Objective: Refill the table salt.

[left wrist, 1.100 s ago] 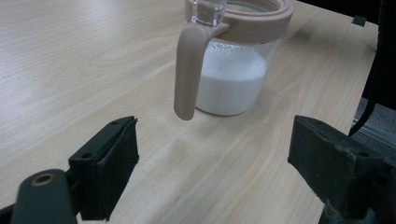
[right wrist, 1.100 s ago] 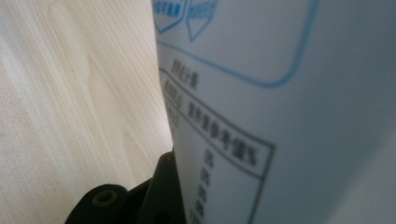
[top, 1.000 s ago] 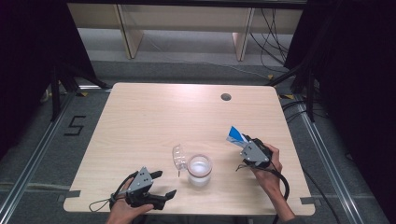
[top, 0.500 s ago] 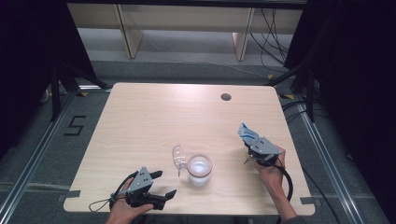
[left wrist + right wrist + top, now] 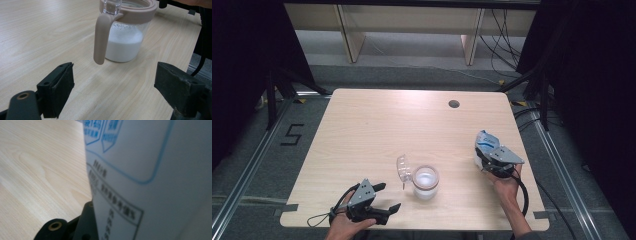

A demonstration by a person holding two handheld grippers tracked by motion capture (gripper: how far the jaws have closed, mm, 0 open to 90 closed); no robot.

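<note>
A clear jar (image 5: 425, 182) with a beige rim holds white powder and stands near the table's front middle; its clear lid (image 5: 403, 169) hangs open to its left on a beige strap (image 5: 101, 37). My left gripper (image 5: 384, 197) is open, low at the front left, its jaws wide apart and aimed at the jar (image 5: 126, 37) from a short way off. My right gripper (image 5: 479, 156) is shut on a white and blue bag (image 5: 486, 140) at the table's right side. In the right gripper view the bag (image 5: 155, 180) is pressed close to the lens, printed with blue frames and small black text.
The light wooden table (image 5: 377, 130) has a dark cable hole (image 5: 454, 104) at its back right. A black cable (image 5: 523, 192) trails from the right gripper over the right front edge. Shelving and cables stand beyond the far edge.
My right gripper has carried the bag away from the jar toward the right edge and lowered it upright. The left gripper and jar have stayed put.
</note>
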